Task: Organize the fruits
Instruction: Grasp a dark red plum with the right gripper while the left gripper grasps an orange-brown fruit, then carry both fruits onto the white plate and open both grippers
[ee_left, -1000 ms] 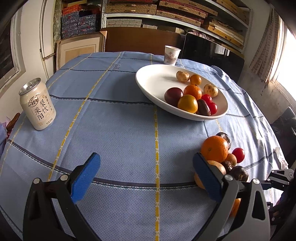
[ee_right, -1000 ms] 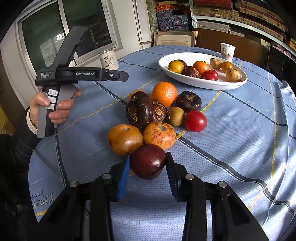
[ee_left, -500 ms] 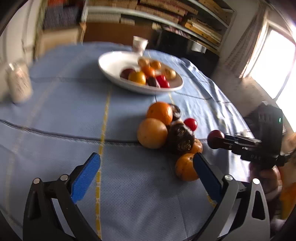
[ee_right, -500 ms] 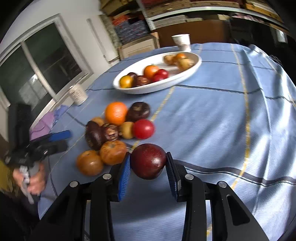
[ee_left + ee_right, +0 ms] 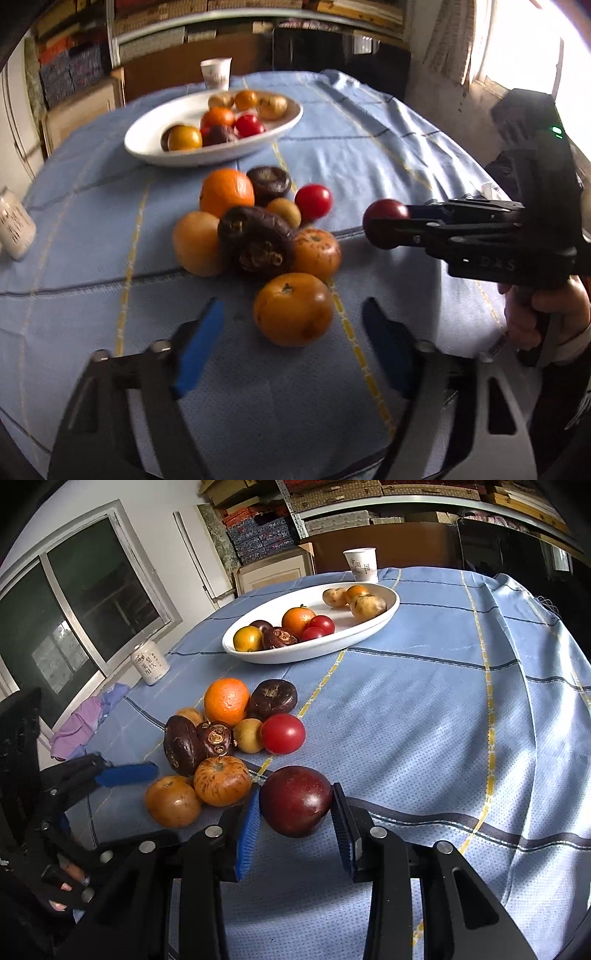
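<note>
A white oval plate (image 5: 384, 618) (image 5: 144, 144) holds several fruits at the far side of the blue cloth. A loose pile of fruits lies nearer: an orange (image 5: 226, 700), dark purple fruits (image 5: 183, 745), a red tomato (image 5: 283, 733) and brown-orange fruits. My right gripper (image 5: 295, 818) is shut on a dark red round fruit (image 5: 296, 800) (image 5: 386, 221), held above the cloth to the right of the pile. My left gripper (image 5: 291, 350) is open; a brown-orange fruit (image 5: 293, 309) (image 5: 172, 801) lies just ahead between its blue fingers.
A white drink can (image 5: 149, 663) (image 5: 14, 230) stands at the table's left edge. A paper cup (image 5: 362, 564) stands behind the plate. A purple cloth (image 5: 79, 727) lies by the window side. Shelves and boxes stand behind the table.
My left gripper has swung right and moved up to the pile, so the brown-orange fruit now sits between its open fingers. My right gripper has lifted the dark red fruit and turned toward the plate.
</note>
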### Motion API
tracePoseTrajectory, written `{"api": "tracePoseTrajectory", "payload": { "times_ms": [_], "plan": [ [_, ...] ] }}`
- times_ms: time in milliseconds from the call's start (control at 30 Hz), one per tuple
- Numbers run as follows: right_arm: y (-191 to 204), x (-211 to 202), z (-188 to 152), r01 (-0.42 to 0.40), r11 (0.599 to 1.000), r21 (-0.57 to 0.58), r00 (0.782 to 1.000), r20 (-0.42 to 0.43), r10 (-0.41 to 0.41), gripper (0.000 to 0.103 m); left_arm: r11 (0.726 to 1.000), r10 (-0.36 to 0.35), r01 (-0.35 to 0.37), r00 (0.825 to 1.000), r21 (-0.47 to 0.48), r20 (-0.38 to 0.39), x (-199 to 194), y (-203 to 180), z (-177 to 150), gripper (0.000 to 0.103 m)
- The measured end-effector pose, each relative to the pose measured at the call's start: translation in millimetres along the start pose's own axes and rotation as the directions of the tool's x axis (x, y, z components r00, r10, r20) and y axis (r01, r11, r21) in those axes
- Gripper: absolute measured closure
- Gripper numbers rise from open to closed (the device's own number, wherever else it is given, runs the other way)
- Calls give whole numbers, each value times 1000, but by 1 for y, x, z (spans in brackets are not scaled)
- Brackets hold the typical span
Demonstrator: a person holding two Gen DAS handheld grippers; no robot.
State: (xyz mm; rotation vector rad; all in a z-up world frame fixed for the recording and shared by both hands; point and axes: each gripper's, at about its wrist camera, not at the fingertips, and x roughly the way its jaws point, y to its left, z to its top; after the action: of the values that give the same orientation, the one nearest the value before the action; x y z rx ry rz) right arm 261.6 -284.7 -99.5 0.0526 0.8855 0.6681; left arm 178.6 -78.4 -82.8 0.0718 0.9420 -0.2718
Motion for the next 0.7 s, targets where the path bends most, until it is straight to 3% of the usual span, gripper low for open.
{"api": "tracePoseTrajectory", "payload": {
  "times_ms": [67, 233, 367, 567, 700],
  "plan": [
    [2, -1, 0, 3, 1000, -8, 1000, -1, -3, 65, 999, -19, 18, 1000, -33, -22, 5, 6, 1, 43],
    [5, -2, -1, 8, 1000, -23, 1000, 0, -8, 65, 997, -50, 48, 998, -59, -35, 10, 10, 3, 48],
    [5, -2, -1, 6, 1000, -23, 1000, 0, -6, 65, 996, -72, 70, 997, -57, -38, 12, 9, 3, 57],
    [4, -1, -1, 3, 1000, -15, 1000, -6, -3, 65, 995, -87, 85, 996, -59, -28, 10, 10, 2, 59],
    [3, -2, -2, -12, 1000, -13, 1000, -2, 12, 65, 987, -135, 135, 991, -88, 7, 3, 17, 1, 59]
  ]
}}
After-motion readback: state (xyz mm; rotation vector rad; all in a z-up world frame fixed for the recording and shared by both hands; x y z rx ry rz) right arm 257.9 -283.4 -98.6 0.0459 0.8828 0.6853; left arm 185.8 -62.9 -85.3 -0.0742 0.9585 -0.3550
